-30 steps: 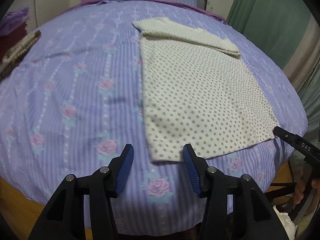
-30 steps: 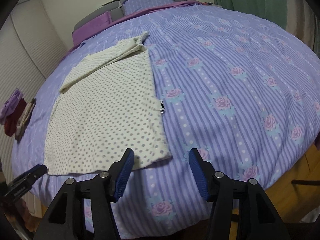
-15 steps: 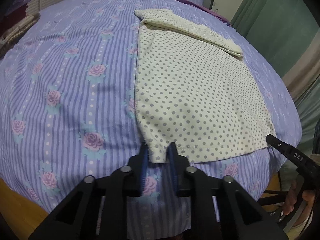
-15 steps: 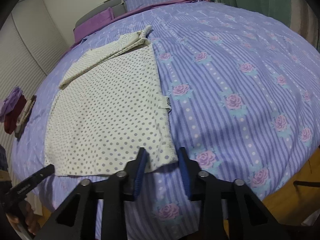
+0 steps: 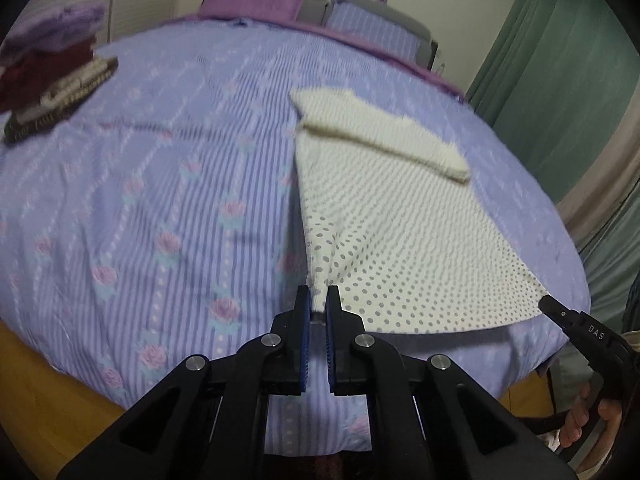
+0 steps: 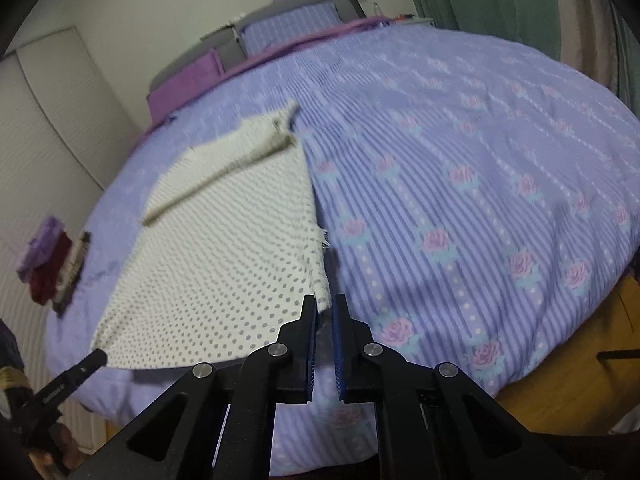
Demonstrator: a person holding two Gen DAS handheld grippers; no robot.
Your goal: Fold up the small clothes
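Note:
A cream garment with grey dots (image 5: 404, 236) lies on the bed, its far end folded over in a band. My left gripper (image 5: 318, 300) is shut on its near left corner and lifts it off the bedspread. My right gripper (image 6: 325, 306) is shut on the near right corner (image 6: 322, 288), also raised. The garment (image 6: 224, 256) stretches between the two grippers. The right gripper's tip shows in the left wrist view (image 5: 552, 305), and the left gripper's tip in the right wrist view (image 6: 94, 358).
A purple striped bedspread with roses (image 5: 140, 184) covers the bed. A stack of folded clothes (image 5: 52, 76) sits at the far left, also in the right wrist view (image 6: 52, 268). Pillows (image 5: 256, 2) and headboard are at the back. Green curtains (image 5: 560, 60) hang at right.
Both grippers closed on the garment's near corners and then lifted them up off the bed; the near hem now hangs between them.

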